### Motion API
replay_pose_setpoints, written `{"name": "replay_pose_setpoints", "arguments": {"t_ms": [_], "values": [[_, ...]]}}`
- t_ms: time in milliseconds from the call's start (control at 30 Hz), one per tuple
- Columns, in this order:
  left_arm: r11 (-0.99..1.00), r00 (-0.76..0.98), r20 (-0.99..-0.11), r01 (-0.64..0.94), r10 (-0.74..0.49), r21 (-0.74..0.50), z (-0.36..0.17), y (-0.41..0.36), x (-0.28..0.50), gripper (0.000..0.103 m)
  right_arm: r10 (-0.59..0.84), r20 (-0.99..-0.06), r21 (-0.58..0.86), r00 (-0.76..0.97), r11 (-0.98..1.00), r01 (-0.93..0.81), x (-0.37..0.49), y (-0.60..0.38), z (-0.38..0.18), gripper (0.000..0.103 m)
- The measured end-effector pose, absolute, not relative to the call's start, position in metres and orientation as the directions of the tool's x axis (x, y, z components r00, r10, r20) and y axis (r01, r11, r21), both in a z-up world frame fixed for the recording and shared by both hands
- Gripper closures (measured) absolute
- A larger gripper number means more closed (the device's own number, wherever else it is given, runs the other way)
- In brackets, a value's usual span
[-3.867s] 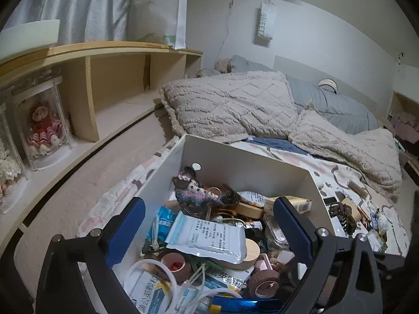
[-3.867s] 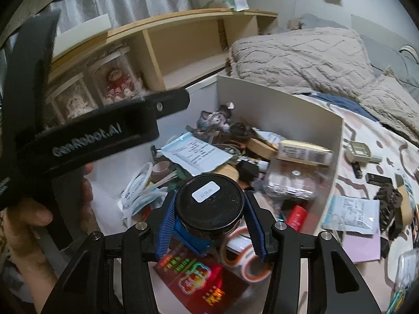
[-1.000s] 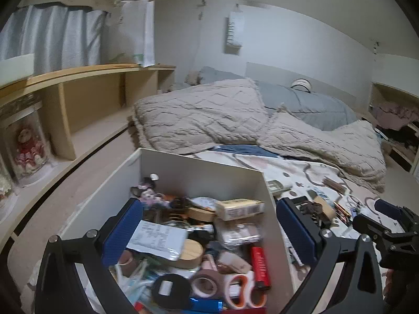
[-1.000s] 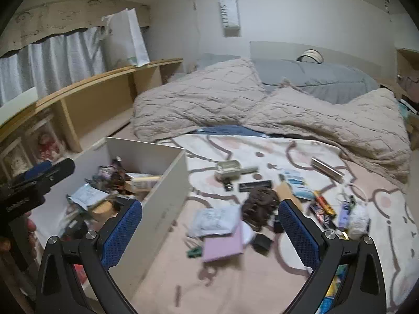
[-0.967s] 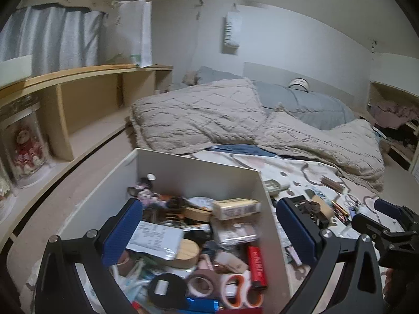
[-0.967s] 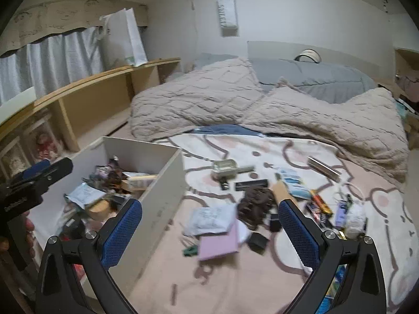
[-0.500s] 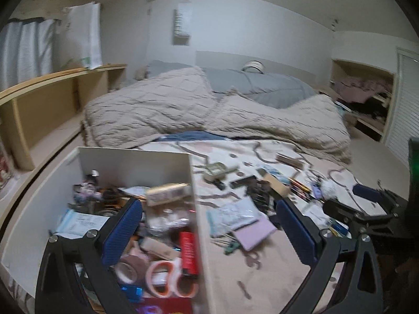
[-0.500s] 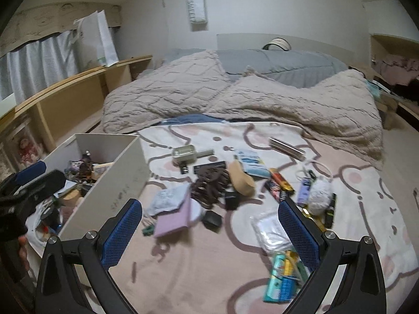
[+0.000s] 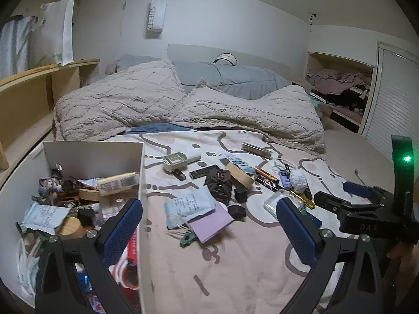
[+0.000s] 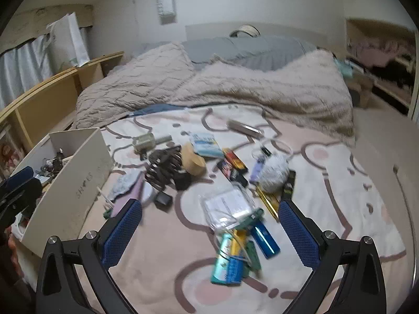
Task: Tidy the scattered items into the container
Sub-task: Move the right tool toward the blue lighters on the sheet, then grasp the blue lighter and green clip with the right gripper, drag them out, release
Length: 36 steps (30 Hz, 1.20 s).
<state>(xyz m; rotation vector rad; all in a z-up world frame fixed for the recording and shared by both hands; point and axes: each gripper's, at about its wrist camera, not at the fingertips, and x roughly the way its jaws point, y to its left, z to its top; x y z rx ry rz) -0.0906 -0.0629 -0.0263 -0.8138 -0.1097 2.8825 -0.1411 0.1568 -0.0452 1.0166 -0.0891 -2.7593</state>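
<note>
Right now, hand-held grippers: the right hand-held gripper point(image 10: 209, 231) has its blue pads spread wide with nothing between them; the left hand-held gripper point(image 9: 209, 231) is likewise spread and empty.
Right pose: it hovers above the bed, tilted down over the nearest heap, where a clear plastic packet point(image 10: 227, 209) lies on top of a blue bar point(image 10: 264, 236) and a teal packet point(image 10: 226, 260).
Left pose: it hangs over the edge of the container point(image 9: 91, 151), one finger above the box contents, the other above the blanket; the person's other hand point(image 9: 404, 256) shows at the far right, below the second tool.
Container: a white open box at the left side of the bed, already crowded with a receipt point(image 9: 43, 216), a tube point(image 9: 119, 181) and other small things.
Scattered items: still on the patterned blanket point(image 9: 235, 261), to the right of the box, are a white pouch point(image 9: 189, 204) overlapping a purple pad point(image 9: 212, 222), a dark hair claw point(image 9: 218, 185), a tape roll point(image 9: 239, 178) and a fluffy white ball point(image 9: 297, 179).
Risk, pick: the near heap is overlapped, so closing on the slick packet could likely drag its neighbours or let it slip out.
Risk, surface: soft bedding probably gives under a downward press, letting flat items tilt away from the fingers.
Risk, drop-off: the box is full near its front, so a careless release may spill over the wall.
Focus: the right view is blurred, so fine detail there is uncertain.
</note>
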Motion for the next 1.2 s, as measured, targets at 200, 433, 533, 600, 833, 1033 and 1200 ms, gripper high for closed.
{"name": "replay_pose_setpoints", "arguments": {"t_ms": [200,433,533,600,833,1033,1200], "values": [[-0.973,-0.825,-0.521,-0.15,0.222,-0.177,-0.037,-0.054,-0.094,0.0,-0.162,-0.652,0.152,-0.741,-0.985,0.081,-0.145,0.191,-0.064,0.018],[-0.963,-0.8,-0.539,-0.185,0.264,-0.197,-0.054,-0.036,-0.095,0.0,-0.15,-0.713,0.168,-0.685,-0.985,0.04,-0.162,0.213,-0.094,0.06],[-0.963,-0.786,-0.558,-0.191,0.266,-0.19,-0.061,-0.03,-0.096,0.0,-0.171,-0.735,0.191,-0.657,-0.981,0.042,-0.172,0.216,-0.107,0.071],[-0.962,-0.773,-0.573,-0.2,0.272,-0.187,-0.067,-0.029,-0.097,0.0,-0.177,-0.749,0.195,-0.638,-0.98,0.042,-0.181,0.215,-0.114,0.077],[-0.952,-0.728,-0.614,-0.221,0.305,-0.211,-0.085,-0.028,-0.1,0.0,-0.242,-0.793,0.232,-0.559,-0.969,0.09,-0.199,0.198,-0.139,0.078],[-0.953,-0.703,-0.644,-0.211,0.302,-0.217,-0.096,-0.029,-0.101,0.0,-0.262,-0.797,0.172,-0.544,-0.962,0.211,-0.175,0.164,-0.14,0.078],[-0.95,-0.68,-0.665,-0.206,0.31,-0.233,-0.105,-0.03,-0.098,0.0,-0.278,-0.799,0.139,-0.534,-0.948,0.286,-0.149,0.145,-0.143,0.078]]}}
